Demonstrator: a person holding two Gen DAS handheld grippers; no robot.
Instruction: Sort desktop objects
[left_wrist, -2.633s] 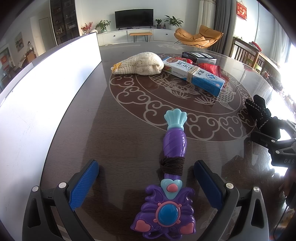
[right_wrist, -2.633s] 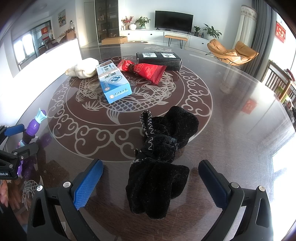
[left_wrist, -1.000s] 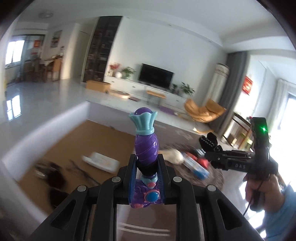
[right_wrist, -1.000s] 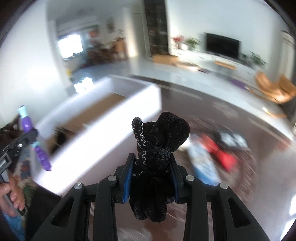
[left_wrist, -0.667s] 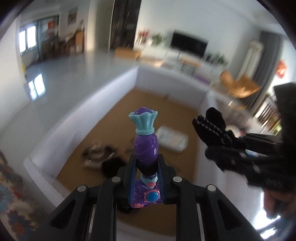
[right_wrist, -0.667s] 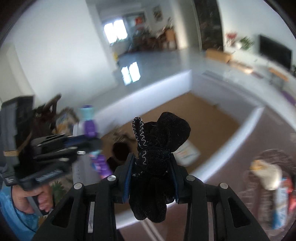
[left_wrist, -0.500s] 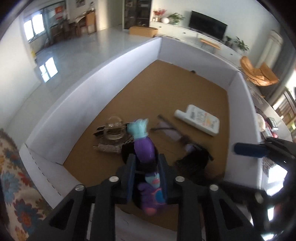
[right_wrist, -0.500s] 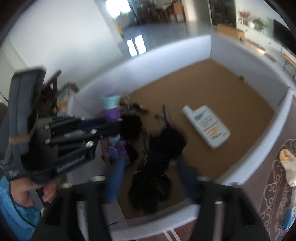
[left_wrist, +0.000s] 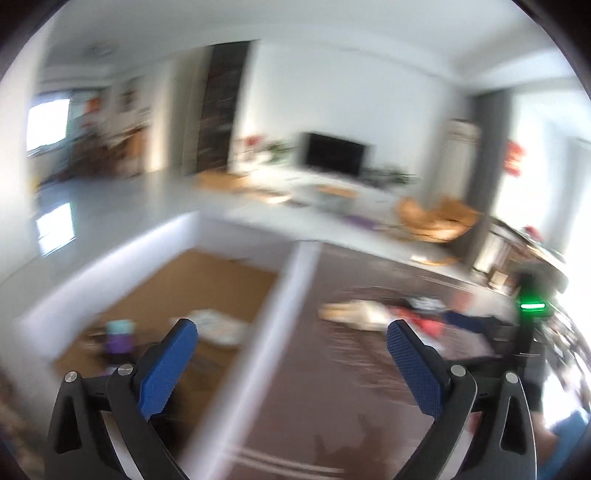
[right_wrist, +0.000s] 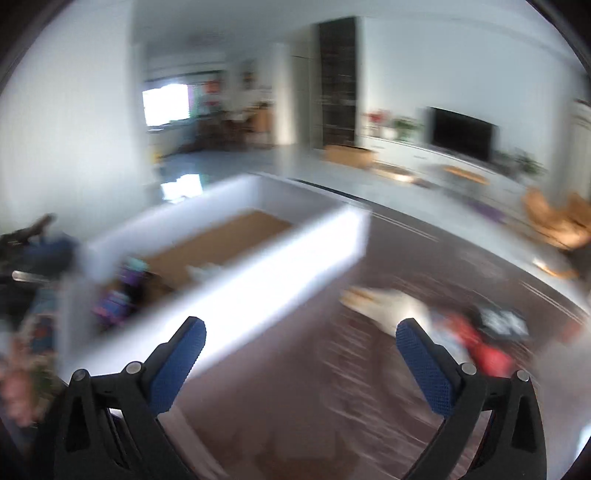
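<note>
Both your left hand-held gripper (left_wrist: 291, 334) and right hand-held gripper (right_wrist: 301, 332) are opening, empty. The purple toy (left_wrist: 117, 338) lies in the box (left_wrist: 284, 291); several items (right_wrist: 476, 336) remain on the tabletop (right_wrist: 332, 424).

Both my views smear with motion. Things in the white box (left_wrist: 291, 280) by the desk's (left_wrist: 332, 387) left edge blur to a purple-teal smudge (left_wrist: 118, 336) and a pale patch. Farther along the desk, a cream lump (right_wrist: 388, 301) and something red (right_wrist: 484, 350) stay unreadable
</note>
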